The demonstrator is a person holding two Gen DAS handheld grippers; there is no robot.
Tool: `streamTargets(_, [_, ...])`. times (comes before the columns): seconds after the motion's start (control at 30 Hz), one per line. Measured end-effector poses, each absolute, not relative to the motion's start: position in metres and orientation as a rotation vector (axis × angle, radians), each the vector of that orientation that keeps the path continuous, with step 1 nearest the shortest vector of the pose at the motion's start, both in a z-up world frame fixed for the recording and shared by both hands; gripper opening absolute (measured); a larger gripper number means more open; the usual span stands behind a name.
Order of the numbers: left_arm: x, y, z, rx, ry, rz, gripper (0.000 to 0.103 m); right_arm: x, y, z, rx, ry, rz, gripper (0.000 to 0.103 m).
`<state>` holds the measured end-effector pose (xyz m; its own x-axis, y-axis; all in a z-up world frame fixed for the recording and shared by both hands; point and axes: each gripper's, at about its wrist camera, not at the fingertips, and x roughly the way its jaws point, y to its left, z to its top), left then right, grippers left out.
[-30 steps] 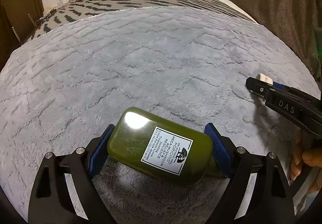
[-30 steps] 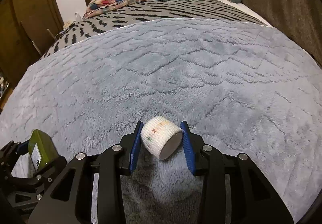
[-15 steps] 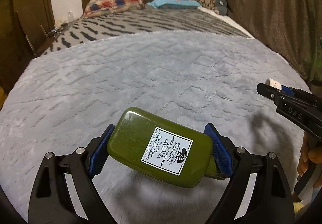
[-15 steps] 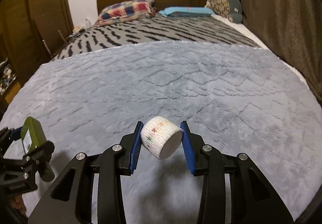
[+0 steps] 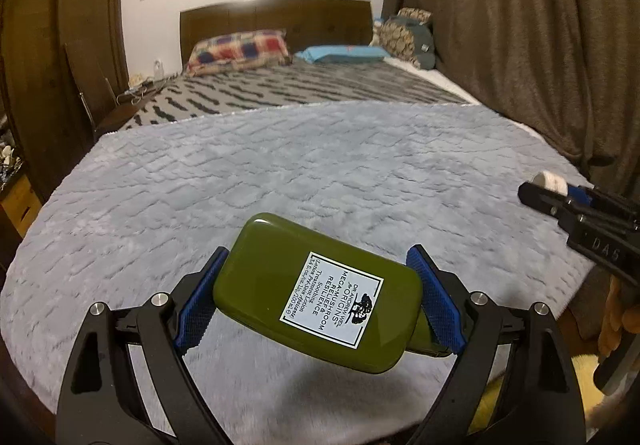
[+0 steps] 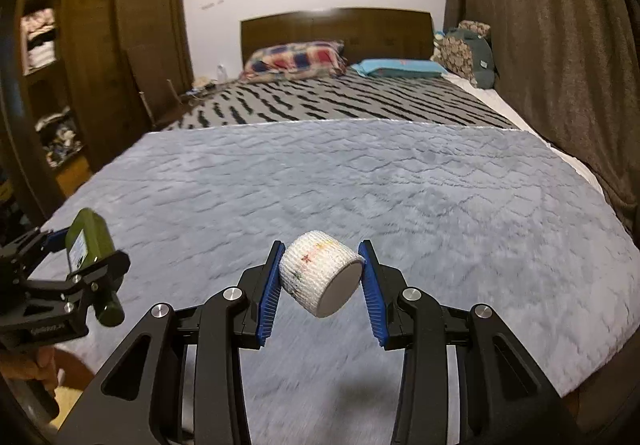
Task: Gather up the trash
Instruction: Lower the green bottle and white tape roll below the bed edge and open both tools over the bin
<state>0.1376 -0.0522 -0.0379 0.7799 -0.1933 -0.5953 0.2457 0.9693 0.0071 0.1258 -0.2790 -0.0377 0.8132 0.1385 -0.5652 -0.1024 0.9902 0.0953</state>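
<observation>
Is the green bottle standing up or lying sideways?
Sideways. The green bottle hangs crosswise in the left gripper, pinched at both ends, its label text running sideways.

Grey fuzzy blanket [image 5: 320,173] on bed, plaid pillow [image 5: 240,51] by headboard [image 5: 276,19].

Blanket [image 5: 320,173] covers the bed's [image 5: 304,89] near end (pillows [image 5: 240,51] seemingly behind).

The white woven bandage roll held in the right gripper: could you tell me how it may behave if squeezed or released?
The white woven bandage roll looks soft, so it probably yields. Being cylindrical, it may roll, though the fluffy grey blanket should slow it.
</observation>
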Motion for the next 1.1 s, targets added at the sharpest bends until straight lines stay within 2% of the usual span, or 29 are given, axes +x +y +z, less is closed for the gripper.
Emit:
streamTargets(0.23, [0.071, -0.05, -0.053, 0.078, 0.621, -0.294, 0.084, 0.051, -0.265, -0.052, 0.076, 0.569, 0.158, 0.039])
streamTargets(0.47, [0.038, -0.055, -0.11, 0.103, 0.742, -0.337, 0.084, 0.025, -0.266, -0.108, 0.092, 0.694, 0.141, 0.039])
streamTargets(0.73, [0.029, -0.049, -0.181, 0.067, 0.908, -0.348, 0.084, 0.011, -0.258, -0.182, 0.101, 0.89, 0.176, 0.039])
streamTargets(1.1, [0.034, -0.058, -0.271, 0.097, 1.095, -0.34, 0.084, 0.013, -0.237, -0.237, 0.07, 1.026, 0.193, 0.039])
